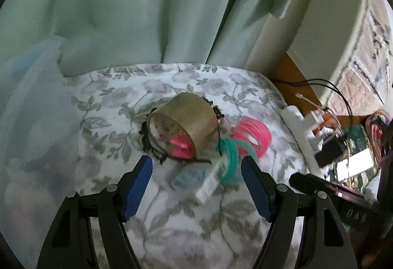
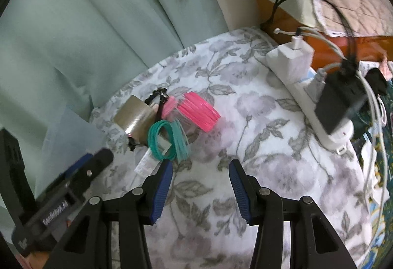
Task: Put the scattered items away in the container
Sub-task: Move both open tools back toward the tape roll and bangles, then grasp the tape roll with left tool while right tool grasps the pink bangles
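Teal bands (image 1: pixel 229 158) just ahead of left gripper (image 1: pixel 196 167) — jaws spread (right gripper (image 2: pixel 200 172) too).

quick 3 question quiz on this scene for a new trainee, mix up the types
1. True or false: the left gripper is shut on the tape roll.
2. Which coil lies nearer the grippers? A) teal coil B) pink coil C) neither shows
3. Fill in: the items lie on a cloth printed with ____.

Key
1. False. Both the left gripper and the right gripper are open and hold nothing.
2. A. The teal coil sits just ahead of the fingertips; the pink one lies beyond it.
3. Flowers, on the floral cloth, with a power strip at its right edge.
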A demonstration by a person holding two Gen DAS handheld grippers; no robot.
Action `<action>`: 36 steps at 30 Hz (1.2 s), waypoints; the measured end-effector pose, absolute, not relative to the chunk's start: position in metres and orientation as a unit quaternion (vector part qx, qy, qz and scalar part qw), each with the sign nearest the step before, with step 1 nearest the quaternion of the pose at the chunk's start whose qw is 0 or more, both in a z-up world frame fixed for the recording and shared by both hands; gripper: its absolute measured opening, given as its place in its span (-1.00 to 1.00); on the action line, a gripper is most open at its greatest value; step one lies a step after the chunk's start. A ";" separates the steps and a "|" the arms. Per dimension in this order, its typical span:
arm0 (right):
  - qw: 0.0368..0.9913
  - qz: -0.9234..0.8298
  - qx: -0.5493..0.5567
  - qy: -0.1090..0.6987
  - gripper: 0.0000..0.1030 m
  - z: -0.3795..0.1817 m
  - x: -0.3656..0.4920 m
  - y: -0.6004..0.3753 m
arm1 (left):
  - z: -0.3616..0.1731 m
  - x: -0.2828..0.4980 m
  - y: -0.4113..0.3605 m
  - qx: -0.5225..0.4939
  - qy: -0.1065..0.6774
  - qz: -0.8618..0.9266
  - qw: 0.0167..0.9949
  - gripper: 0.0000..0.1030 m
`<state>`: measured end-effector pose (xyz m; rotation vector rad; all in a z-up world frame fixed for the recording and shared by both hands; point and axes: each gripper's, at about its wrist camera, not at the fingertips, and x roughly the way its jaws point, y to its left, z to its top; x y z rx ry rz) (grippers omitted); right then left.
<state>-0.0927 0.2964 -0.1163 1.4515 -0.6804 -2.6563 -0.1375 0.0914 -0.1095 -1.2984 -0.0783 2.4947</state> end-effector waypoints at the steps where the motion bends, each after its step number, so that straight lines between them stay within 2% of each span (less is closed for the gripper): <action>1: 0.018 -0.855 0.471 -0.216 0.01 -0.120 -0.098 0.296 | -0.113 -0.144 0.092 -0.460 -0.033 0.872 0.163 0.46; 7: 0.015 -0.847 0.493 -0.198 0.01 -0.142 -0.129 0.292 | -0.129 -0.171 0.099 -0.474 -0.054 0.862 0.171 0.44; 12: 0.014 -0.844 0.504 -0.182 0.01 -0.159 -0.153 0.288 | -0.138 -0.190 0.104 -0.476 -0.067 0.858 0.180 0.14; 18: 0.003 -0.852 0.499 -0.161 0.01 -0.167 -0.176 0.287 | -0.144 -0.206 0.106 -0.473 -0.088 0.857 0.186 0.08; 25: -0.001 -0.860 0.485 -0.159 0.00 -0.170 -0.197 0.286 | -0.146 -0.214 0.108 -0.470 -0.103 0.854 0.199 -0.13; 26: 0.000 -0.861 0.483 -0.161 -0.03 -0.170 -0.198 0.286 | -0.146 -0.214 0.109 -0.471 -0.103 0.852 0.202 -0.18; 28: 0.003 -0.864 0.476 -0.167 -0.32 -0.169 -0.199 0.286 | -0.145 -0.213 0.109 -0.472 -0.105 0.850 0.209 -0.23; 30: 0.004 -0.867 0.468 -0.172 -0.43 -0.167 -0.197 0.287 | -0.143 -0.210 0.110 -0.473 -0.105 0.847 0.217 -0.54; 31: 0.004 -0.868 0.465 -0.175 -0.49 -0.165 -0.195 0.288 | -0.142 -0.209 0.111 -0.473 -0.104 0.847 0.220 -0.59; 33: 0.001 -0.869 0.462 -0.178 -0.55 -0.162 -0.191 0.290 | -0.139 -0.205 0.113 -0.471 -0.097 0.848 0.221 -0.71; 36: -0.001 -0.872 0.453 -0.186 -0.60 -0.153 -0.183 0.295 | -0.132 -0.198 0.113 -0.466 -0.096 0.850 0.226 -0.73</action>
